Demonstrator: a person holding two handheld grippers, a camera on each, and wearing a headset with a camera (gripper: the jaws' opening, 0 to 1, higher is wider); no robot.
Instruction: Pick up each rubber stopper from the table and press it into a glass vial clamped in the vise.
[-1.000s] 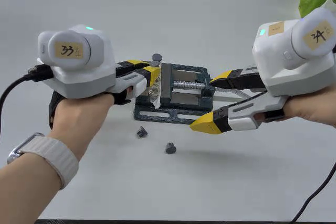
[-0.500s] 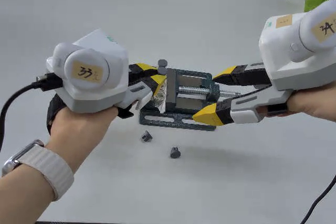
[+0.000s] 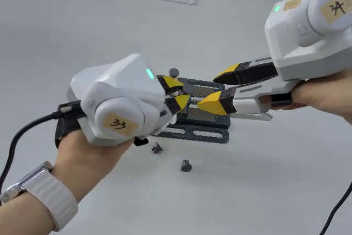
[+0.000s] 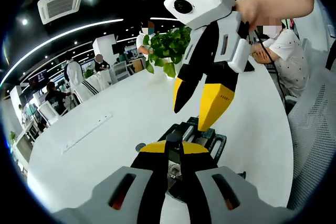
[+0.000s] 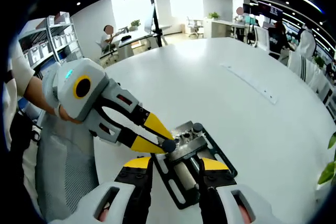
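White tabletop (image 3: 264, 191) lies under everything. Near its middle a rubber stopper (image 5: 168, 145) is pinched between the closed tips of the left gripper (image 4: 173, 148), just over the glass vials (image 5: 185, 138) clamped in the vise (image 3: 204, 131). The right gripper (image 3: 219, 89) hovers beside it, jaws apart and empty. A second stopper (image 3: 157, 148) and a third stopper (image 3: 186, 165) lie on the table near the vise base, and a fourth stopper (image 3: 174, 72) sits just beyond the vise.

The risk, as I judge it, is that the stopper meets the mouth tilted or off-centre and skids away, or that a hard push cracks the glass — the bulky left gripper hides the vial in the head view.

The right label (image 3: 337, 6) reads "34"; the left label (image 3: 118, 124) is turned and unreadable.
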